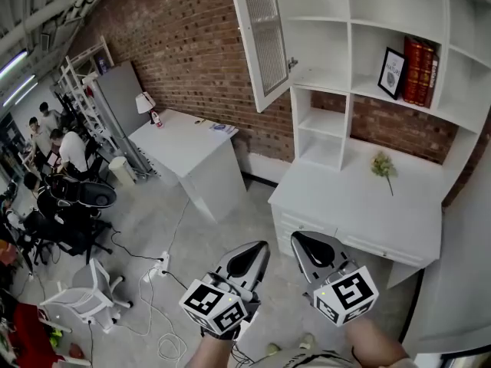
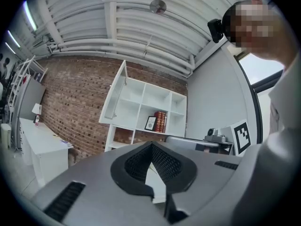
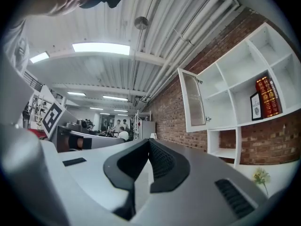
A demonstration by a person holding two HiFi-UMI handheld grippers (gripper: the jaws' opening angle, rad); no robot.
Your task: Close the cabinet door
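The white cabinet door [image 1: 265, 37] with a mesh panel stands swung open at the left side of the white shelf unit [image 1: 349, 21], well above and beyond both grippers. It also shows as the open door [image 2: 115, 95] in the left gripper view and the door [image 3: 192, 100] in the right gripper view. My left gripper [image 1: 263, 245] and right gripper [image 1: 297, 238] are held side by side low in the head view, level and pointing toward the shelf unit. Both are shut with nothing between the jaws, as the left gripper [image 2: 151, 145] and right gripper [image 3: 149, 141] show in their own views.
Below the shelves is a white desk [image 1: 337, 221] with a small plant [image 1: 383, 165]. Red books [image 1: 420, 71] and a picture frame [image 1: 392, 73] sit in a shelf compartment. A white table [image 1: 192, 148] stands left, with cables [image 1: 161, 267] on the floor and seated people [image 1: 61, 152] further left.
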